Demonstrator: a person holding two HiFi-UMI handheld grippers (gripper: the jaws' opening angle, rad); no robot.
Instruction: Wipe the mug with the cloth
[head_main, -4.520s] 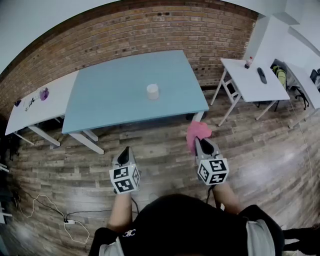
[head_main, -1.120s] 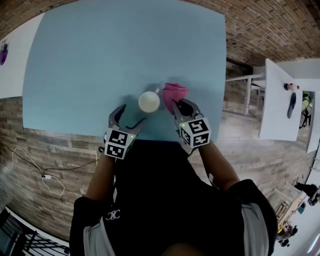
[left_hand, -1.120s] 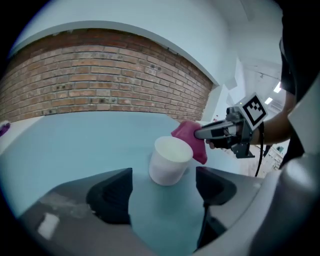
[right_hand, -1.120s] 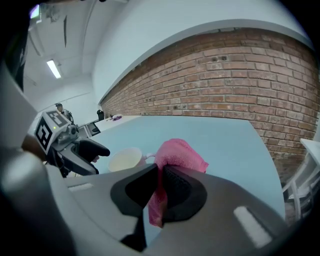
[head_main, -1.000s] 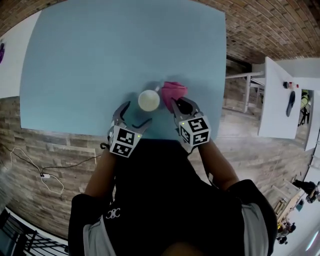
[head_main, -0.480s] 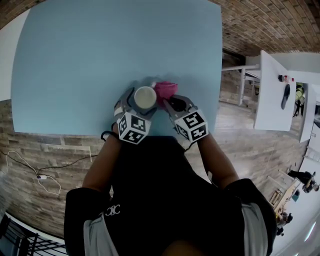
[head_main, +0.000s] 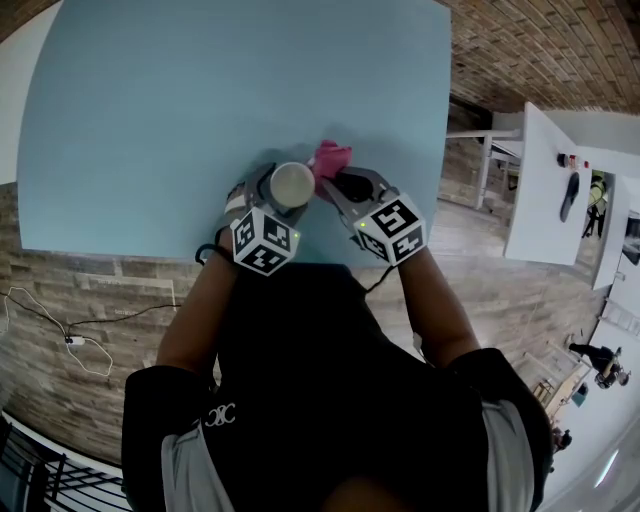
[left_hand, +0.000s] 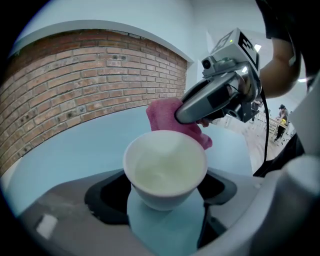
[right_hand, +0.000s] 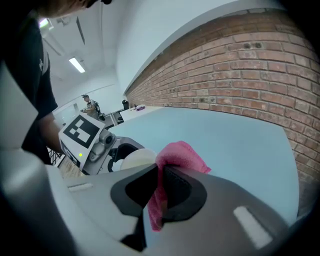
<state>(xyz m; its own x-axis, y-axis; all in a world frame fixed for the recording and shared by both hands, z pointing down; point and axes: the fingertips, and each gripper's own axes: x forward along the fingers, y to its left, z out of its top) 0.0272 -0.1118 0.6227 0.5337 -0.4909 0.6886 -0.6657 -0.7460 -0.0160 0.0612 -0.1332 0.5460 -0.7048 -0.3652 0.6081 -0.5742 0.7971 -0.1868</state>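
Left gripper (left_hand: 165, 197) tilts down, fingers just closing onto the mug (left_hand: 165, 167); right gripper (right_hand: 161, 187) beside it, fingers pinching the cloth (right_hand: 181, 155).

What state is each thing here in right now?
Mug: upright, empty.
Cloth: bunched up, beside the mug's rim.
Left gripper: jaws have just been closing; pads now on the mug's sides.
Right gripper: shut on the cloth.

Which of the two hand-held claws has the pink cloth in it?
The right gripper: its jaws pinch the pink cloth. The left gripper has jaws that have just been closing around the white mug instead.
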